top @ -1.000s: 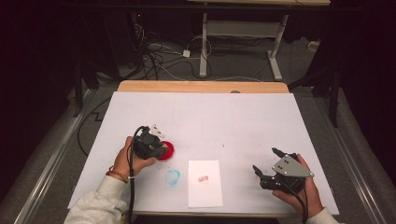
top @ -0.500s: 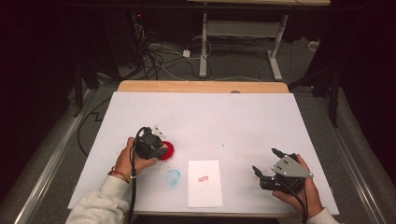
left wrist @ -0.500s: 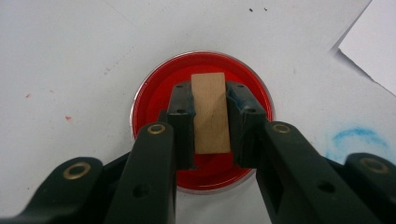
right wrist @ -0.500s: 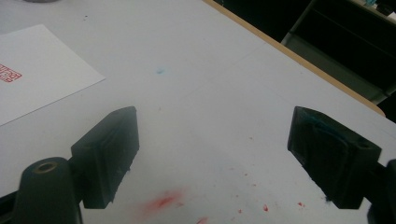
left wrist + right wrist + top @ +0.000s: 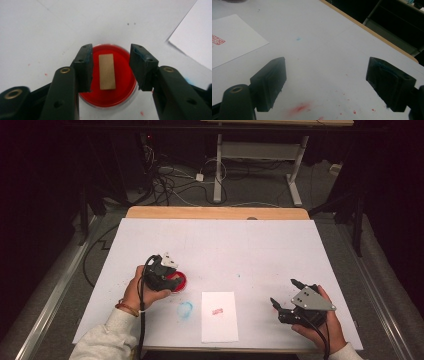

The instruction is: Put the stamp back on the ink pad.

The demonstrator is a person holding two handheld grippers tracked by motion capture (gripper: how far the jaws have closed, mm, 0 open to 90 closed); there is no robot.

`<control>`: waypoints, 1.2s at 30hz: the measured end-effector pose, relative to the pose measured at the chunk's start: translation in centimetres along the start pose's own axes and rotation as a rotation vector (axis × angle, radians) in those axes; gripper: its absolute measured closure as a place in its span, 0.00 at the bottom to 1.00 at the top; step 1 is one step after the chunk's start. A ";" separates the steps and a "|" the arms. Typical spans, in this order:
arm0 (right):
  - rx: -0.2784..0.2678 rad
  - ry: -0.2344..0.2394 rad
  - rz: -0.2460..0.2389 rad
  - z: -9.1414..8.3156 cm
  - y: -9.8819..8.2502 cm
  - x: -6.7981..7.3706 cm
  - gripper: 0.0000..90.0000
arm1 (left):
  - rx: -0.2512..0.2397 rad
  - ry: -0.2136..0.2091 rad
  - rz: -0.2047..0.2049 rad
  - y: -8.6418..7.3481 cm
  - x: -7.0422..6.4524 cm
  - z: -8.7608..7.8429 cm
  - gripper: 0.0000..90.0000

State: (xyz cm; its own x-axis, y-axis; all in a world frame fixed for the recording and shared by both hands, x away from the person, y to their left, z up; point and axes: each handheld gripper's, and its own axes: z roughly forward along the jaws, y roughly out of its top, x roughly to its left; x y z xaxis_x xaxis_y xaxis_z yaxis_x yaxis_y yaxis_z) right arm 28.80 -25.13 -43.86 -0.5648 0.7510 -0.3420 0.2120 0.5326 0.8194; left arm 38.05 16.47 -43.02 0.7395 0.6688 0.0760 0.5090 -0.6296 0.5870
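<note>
A round red ink pad (image 5: 125, 82) sits at the table's front left, also seen from above as the ink pad (image 5: 178, 281). A small tan wooden stamp (image 5: 107, 71) stands in it. My left gripper (image 5: 111, 48) points down over the pad. Its jaws have just been opening, and they now stand on either side of the stamp with a gap on each side. From above, the left gripper (image 5: 170, 274) is held by a hand in a white sleeve. My right gripper (image 5: 284, 291) rests open near the front right with nothing between its fingers, and the right gripper (image 5: 327, 65) faces bare table.
A white paper sheet (image 5: 220, 325) with a red stamp mark (image 5: 217, 311) lies at the front middle. A blue smear (image 5: 185, 309) is on the table to its left. Red ink specks (image 5: 299, 108) dot the surface near the right gripper. The table's wooden far edge (image 5: 215, 213) borders a cabled floor.
</note>
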 end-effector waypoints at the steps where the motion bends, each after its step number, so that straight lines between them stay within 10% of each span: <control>1: 0.000 0.000 0.000 0.0 0.0 0.0 0.19 | -0.006 0.005 0.001 0.1 -0.1 -0.1 0.56; 18: -0.002 0.002 -0.001 0.0 0.0 0.1 0.19 | -0.219 0.045 0.040 0.3 -1.4 -0.9 0.21; 26: -0.003 0.006 -0.001 0.0 0.0 0.1 0.19 | -0.369 0.090 0.085 0.0 -2.0 -1.9 0.20; 36: -0.016 0.000 0.004 -0.2 0.1 0.1 0.19 | -0.413 0.115 0.121 -0.2 -2.8 -2.9 0.20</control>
State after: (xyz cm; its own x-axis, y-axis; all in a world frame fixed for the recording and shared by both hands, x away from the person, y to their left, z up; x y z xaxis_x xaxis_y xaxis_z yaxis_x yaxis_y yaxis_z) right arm 28.66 -25.09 -43.72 -0.5638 0.7533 -0.3386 0.2017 0.5232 0.8280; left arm 34.56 15.87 -41.02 0.7171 0.6544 0.2400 0.1853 -0.5108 0.8395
